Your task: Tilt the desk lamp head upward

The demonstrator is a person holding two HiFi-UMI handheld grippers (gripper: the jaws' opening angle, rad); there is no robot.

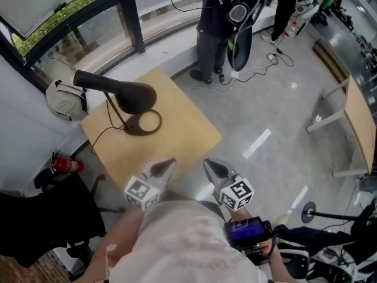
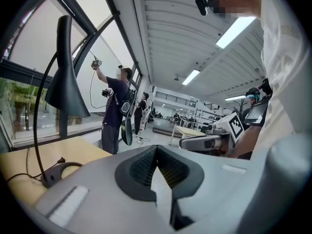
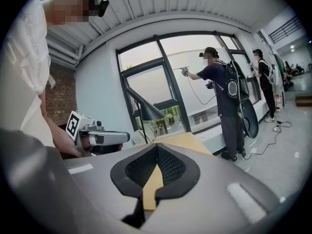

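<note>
The desk lamp is not touched yet. It stands on the far left part of the desk (image 1: pixel 182 131), with its black lamp head (image 1: pixel 118 91) hanging out over the ring-shaped base (image 1: pixel 145 123). The head looks tipped down. Both grippers are at the near edge of the desk, well apart from the lamp.

The left gripper (image 1: pixel 163 167) has its fingers clenched with nothing in them. The right gripper (image 1: pixel 215 168) looks the same way, fingers together and empty.

Here is what I think could go wrong:

- The base is a thin open ring, so it may be light. If one gripper pushes the head up and nothing holds the base down, the whole lamp could lift, slide or fall over.
- The lamp is near the far left side of the desk. A hard push that way could send it off the edge.
- The head looks smooth and sloped, so clenched fingers could slip off it. Opening them to pinch the rim may be safer.
- The thin cord (image 1: pixel 101 137) runs off the left side of the desk — a gripper reaching in low from there could catch it and tug the lamp.
</note>
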